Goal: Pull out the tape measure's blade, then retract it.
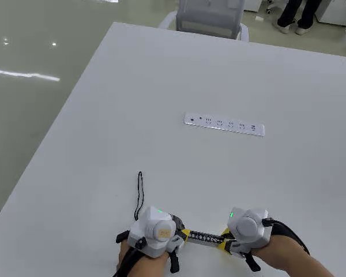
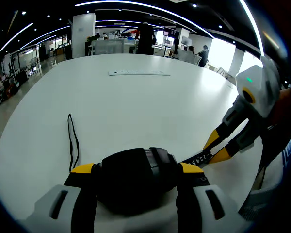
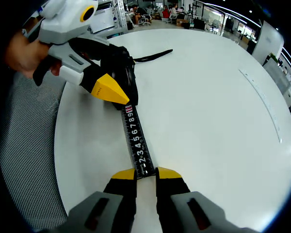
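At the near edge of a white table, the left gripper was clamped around a black tape measure case. Its two yellow-tipped jaws pressed against opposite sides of the case. In the left gripper view, the case filled the gap between the jaws and rested low, at the table surface.

To the right of it, the right gripper was pinched onto the free end of the blade, with its yellow jaw tips nearly together. A short stretch of blade ran straight between the two grippers, lying flat just above or on the table. It was black with white numerals, and the digits two through nine were readable in the right gripper view. The blade left the case just beside the left gripper's yellow jaw tip.

In the head view, a hand held the right gripper from behind, and both grippers sat close together near the bottom of the picture.

A thin black wrist cord trailed from the case and lay in a narrow loop on the table, stretching away from the person. Farther out, near the middle of the table, a long white power strip lay flat, well apart from the grippers. Beyond the far edge of the table stood a grey chair on a glossy floor.
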`<state>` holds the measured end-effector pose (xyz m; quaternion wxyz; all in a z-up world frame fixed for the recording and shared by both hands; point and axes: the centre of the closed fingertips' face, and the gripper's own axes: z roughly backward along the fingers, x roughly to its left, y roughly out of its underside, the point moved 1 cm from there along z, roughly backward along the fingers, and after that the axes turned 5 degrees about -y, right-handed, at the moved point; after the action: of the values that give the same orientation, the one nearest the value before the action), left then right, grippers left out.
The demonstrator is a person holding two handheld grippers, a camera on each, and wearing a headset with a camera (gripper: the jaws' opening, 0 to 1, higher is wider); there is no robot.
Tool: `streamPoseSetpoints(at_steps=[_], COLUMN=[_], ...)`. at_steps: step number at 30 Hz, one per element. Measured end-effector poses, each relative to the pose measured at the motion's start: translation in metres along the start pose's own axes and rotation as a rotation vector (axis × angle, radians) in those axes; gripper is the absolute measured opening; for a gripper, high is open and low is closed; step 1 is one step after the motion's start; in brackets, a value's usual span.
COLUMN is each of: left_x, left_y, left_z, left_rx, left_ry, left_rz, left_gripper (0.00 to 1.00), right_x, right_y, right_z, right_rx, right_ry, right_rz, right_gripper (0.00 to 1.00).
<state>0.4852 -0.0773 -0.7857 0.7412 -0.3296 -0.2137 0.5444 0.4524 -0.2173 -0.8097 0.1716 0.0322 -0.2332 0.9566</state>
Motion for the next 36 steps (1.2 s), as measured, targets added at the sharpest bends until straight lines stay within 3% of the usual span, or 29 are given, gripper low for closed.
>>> streamPoseSetpoints(at_steps=[36], left_x=[-0.001], left_y=[0.000], left_z=[0.000], left_rx=[0.000], left_ry=[0.004], left_rz=[-0.004], left_gripper=[0.63], right_x=[0.003], right_y=[-0.012], right_z=[-0.006], right_rx=[-0.003], right_ry=[-0.009], right_rz=[0.009], right_gripper=[0.13])
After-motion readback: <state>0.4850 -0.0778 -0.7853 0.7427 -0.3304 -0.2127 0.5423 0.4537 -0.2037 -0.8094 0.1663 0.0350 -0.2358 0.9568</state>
